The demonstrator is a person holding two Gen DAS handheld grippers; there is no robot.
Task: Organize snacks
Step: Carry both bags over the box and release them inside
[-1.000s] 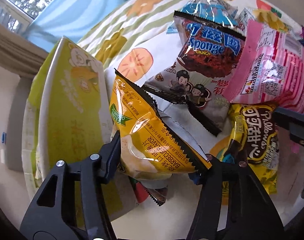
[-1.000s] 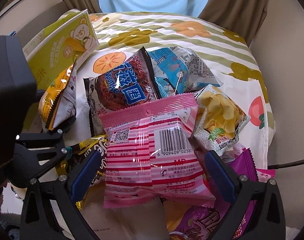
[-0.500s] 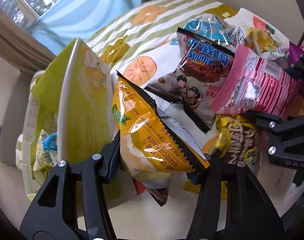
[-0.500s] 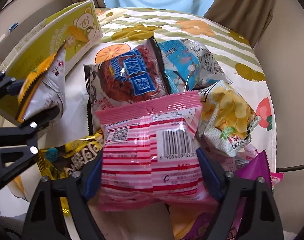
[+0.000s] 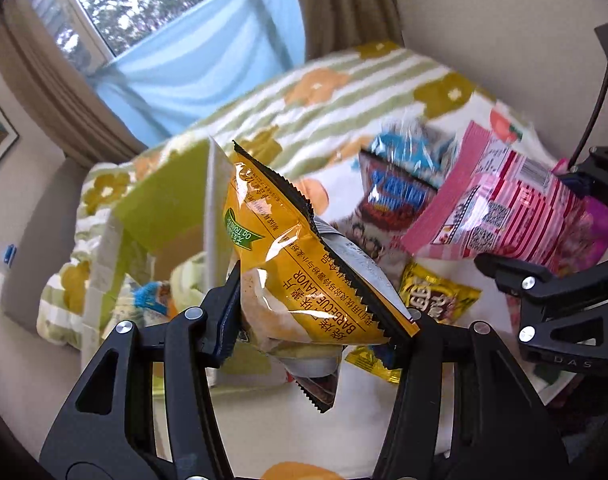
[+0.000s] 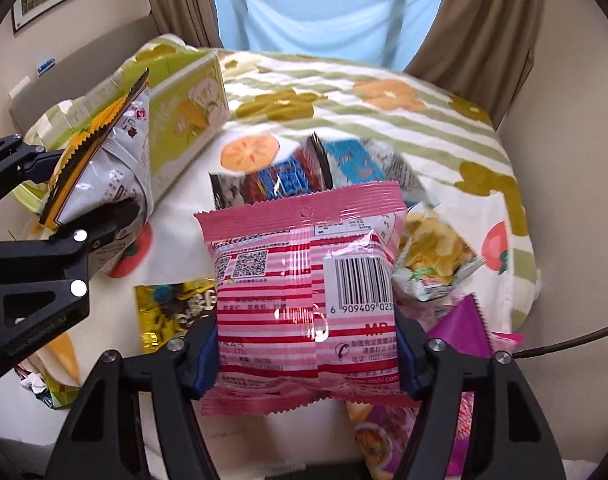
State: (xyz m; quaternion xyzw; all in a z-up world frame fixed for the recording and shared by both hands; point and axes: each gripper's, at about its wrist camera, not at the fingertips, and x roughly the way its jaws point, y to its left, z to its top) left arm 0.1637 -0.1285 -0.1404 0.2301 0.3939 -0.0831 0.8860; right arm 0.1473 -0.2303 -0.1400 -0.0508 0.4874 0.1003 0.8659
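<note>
My left gripper (image 5: 318,328) is shut on a yellow barbecue chip bag (image 5: 287,264), held in the air beside the open green carton (image 5: 171,200). The right wrist view shows that bag (image 6: 107,168) at the left, in front of the carton (image 6: 183,108). My right gripper (image 6: 306,360) has a pink striped snack bag (image 6: 304,272) between its fingers. Its jaws are closing, both pads press on the bag's sides, and the bag hangs above the table. From the left wrist view the pink bag (image 5: 500,208) is at the right.
On the floral cloth (image 6: 384,120) lie a brown and blue Sponge bag (image 6: 279,176), a light blue bag (image 6: 356,160), a potato chip bag (image 6: 432,256), a gold bag (image 6: 175,312) and a purple bag (image 6: 460,328). Some packets (image 5: 143,300) sit inside the carton. A wall and curtains stand behind.
The right jaws closed from wide open onto the pink bag and lifted it. My left gripper rose with the yellow bag, so the carton's inside now shows.
</note>
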